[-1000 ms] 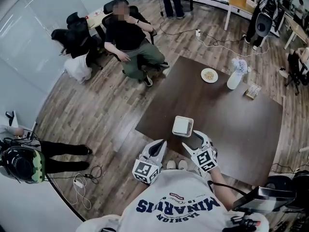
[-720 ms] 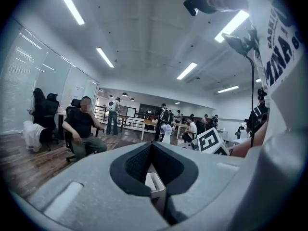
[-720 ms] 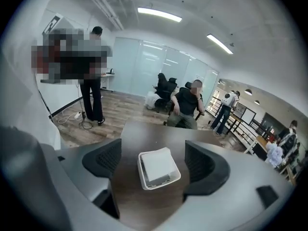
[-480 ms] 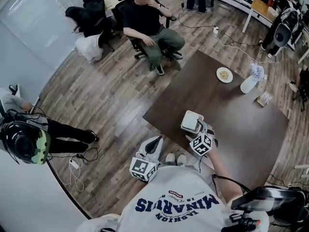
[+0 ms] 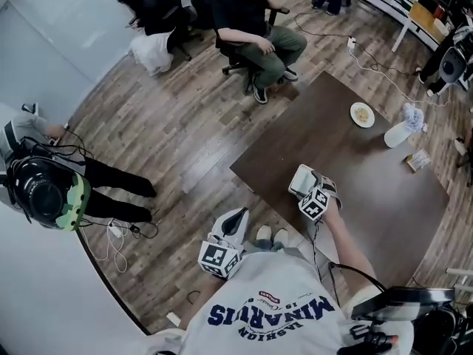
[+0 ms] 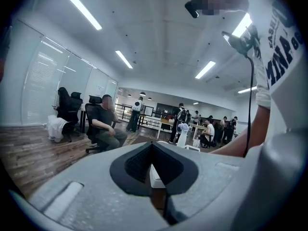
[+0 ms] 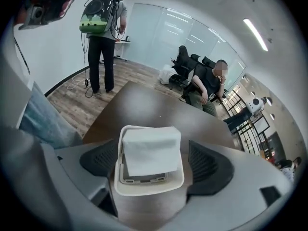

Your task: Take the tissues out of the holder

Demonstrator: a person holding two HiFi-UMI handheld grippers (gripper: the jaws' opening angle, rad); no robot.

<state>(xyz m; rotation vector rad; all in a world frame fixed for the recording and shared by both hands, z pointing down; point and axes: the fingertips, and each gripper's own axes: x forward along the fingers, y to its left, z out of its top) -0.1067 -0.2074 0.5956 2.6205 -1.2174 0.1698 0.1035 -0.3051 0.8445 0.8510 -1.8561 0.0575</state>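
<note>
A white tissue holder (image 5: pixel 301 180) stands near the front corner of the dark brown table (image 5: pixel 369 198). In the right gripper view a folded white tissue (image 7: pixel 150 150) sticks up out of the holder (image 7: pixel 149 189). My right gripper (image 5: pixel 313 196) points down over it. Its jaws have just been opening and stand wide, one black pad on each side of the holder, neither pressing on it (image 7: pixel 154 162). My left gripper (image 5: pixel 238 222) hangs off the table's front edge, jaws together with nothing in them (image 6: pixel 155 165). Through its thin slit a bit of the holder (image 6: pixel 154 177) shows.
At the table's far end are a small plate (image 5: pixel 362 114), a white vase with flowers (image 5: pixel 401 130) and a small box (image 5: pixel 417 160). A person sits on a chair (image 5: pixel 255 28) beyond the table. Another person with a green backpack (image 5: pixel 46 192) stands at the left, cables on the floor.
My right gripper has come down and forward from the table's near edge to straddle the holder, with its jaws wider. The left gripper has shifted only a little.
</note>
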